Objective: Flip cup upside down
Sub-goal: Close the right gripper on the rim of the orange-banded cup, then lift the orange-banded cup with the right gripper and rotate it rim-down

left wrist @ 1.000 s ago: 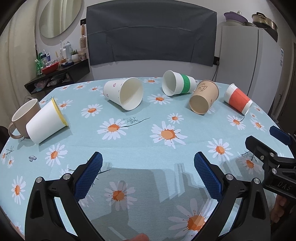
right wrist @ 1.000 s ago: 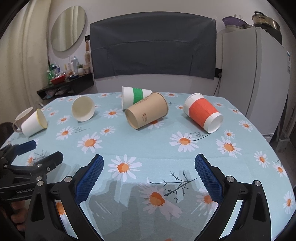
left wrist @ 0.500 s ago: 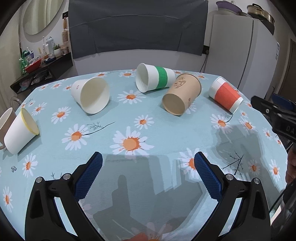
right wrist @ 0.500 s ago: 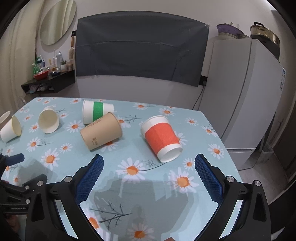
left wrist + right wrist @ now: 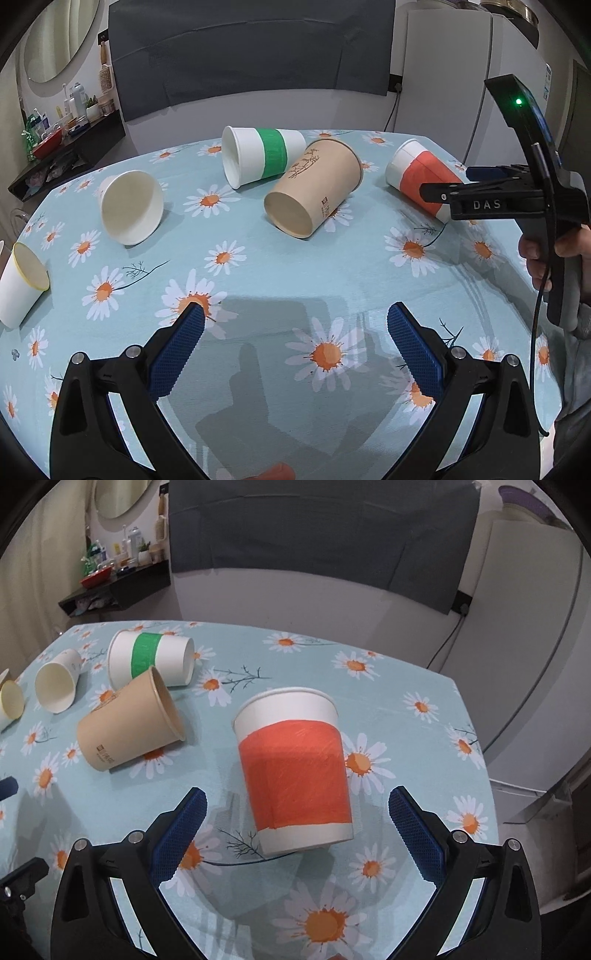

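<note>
Red-banded cup (image 5: 295, 771) on side – between spread right gripper (image 5: 297, 812) fingers, untouched.

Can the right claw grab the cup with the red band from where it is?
Probably yes. The right claw is open, the red-banded cup lies right before its fingers, and nothing sits between them.

Matt paper orange-banded cup (image 5: 293, 771) lies on smooth daisy-print tablecloth (image 5: 406, 746) (faintly glossy).
</note>
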